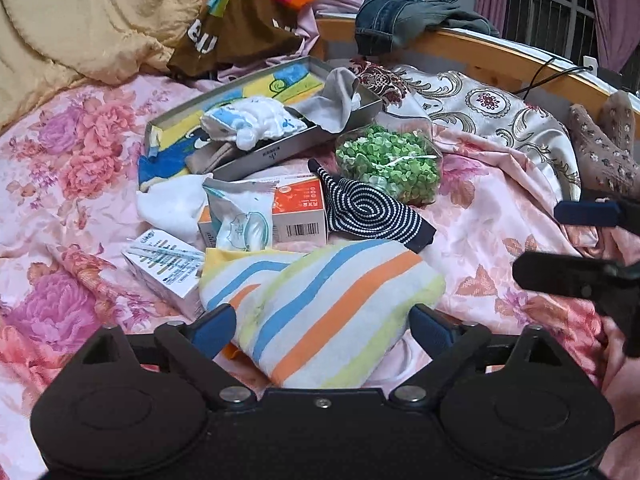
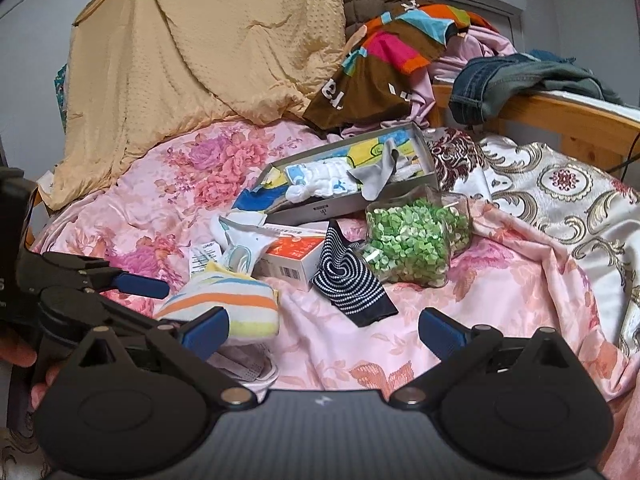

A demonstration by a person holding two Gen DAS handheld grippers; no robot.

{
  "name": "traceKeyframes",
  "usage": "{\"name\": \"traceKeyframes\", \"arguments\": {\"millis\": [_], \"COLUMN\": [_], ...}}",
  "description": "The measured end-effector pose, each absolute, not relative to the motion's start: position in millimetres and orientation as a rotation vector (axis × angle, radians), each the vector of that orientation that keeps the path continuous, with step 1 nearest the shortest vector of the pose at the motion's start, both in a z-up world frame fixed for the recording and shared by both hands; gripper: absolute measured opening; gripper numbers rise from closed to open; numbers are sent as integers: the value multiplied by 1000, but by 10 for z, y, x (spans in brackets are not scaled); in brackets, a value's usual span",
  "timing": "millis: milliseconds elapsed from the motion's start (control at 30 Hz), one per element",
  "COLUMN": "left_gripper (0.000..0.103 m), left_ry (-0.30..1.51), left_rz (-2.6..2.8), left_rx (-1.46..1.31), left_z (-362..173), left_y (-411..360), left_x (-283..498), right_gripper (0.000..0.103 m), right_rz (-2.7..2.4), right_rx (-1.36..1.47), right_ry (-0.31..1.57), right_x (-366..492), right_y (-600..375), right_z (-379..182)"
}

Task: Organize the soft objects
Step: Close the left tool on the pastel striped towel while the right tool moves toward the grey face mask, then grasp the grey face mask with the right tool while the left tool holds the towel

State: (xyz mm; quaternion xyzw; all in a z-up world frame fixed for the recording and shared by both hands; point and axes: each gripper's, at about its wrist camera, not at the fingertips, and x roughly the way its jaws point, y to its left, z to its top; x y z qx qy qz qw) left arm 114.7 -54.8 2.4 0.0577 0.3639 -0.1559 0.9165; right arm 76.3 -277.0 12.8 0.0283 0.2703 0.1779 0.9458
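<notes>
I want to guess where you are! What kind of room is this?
Most likely a bedroom. Everything lies on a pink floral bedsheet, a wooden bed frame runs behind with jeans draped over it, and a tan quilt is heaped at the back.

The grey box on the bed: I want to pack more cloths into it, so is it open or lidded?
Open. The grey box has no lid on it; a white cloth and grey cloth lie inside, spilling over its rim.

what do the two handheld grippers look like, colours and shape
Both match: the left gripper and right gripper have matte black bodies with two rounded lobes, black linkage arms joined by silver pivot pins, and blue pads on the fingertips. The right one bears a small pale mark at its centre. No sleeve shows.
</notes>
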Motion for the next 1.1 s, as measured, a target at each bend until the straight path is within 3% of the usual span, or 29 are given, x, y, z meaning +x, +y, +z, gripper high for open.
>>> {"name": "traceKeyframes", "arguments": {"millis": [100, 267, 433, 600, 733, 1100], "left_gripper": [82, 78, 44, 34, 28, 27], "left_ry": [771, 786, 814, 834, 838, 842], "left_rz": [-320, -301, -309, -299, -301, -297], "left_rx": [107, 61, -18, -154, -219, -318], "left_z": [14, 1, 9, -18, -29, -54], "left_y": [-539, -482, -339, -129, -13, 223], "left_x": [1220, 1316, 1407, 1476, 1476, 1463], "right_gripper": [103, 103, 103, 103, 103, 103], "right_rz": [364, 377, 405, 436, 488, 638], "right_rx": [66, 65, 55, 49, 52, -31], "right_ry": [563, 584, 610, 638, 661, 610], "right_x": [782, 807, 835, 881, 920, 1053], "right_y": [-2780, -2747, -2691, -2621, -2545, -2237], "right_z": [109, 80, 34, -15, -69, -173]}}
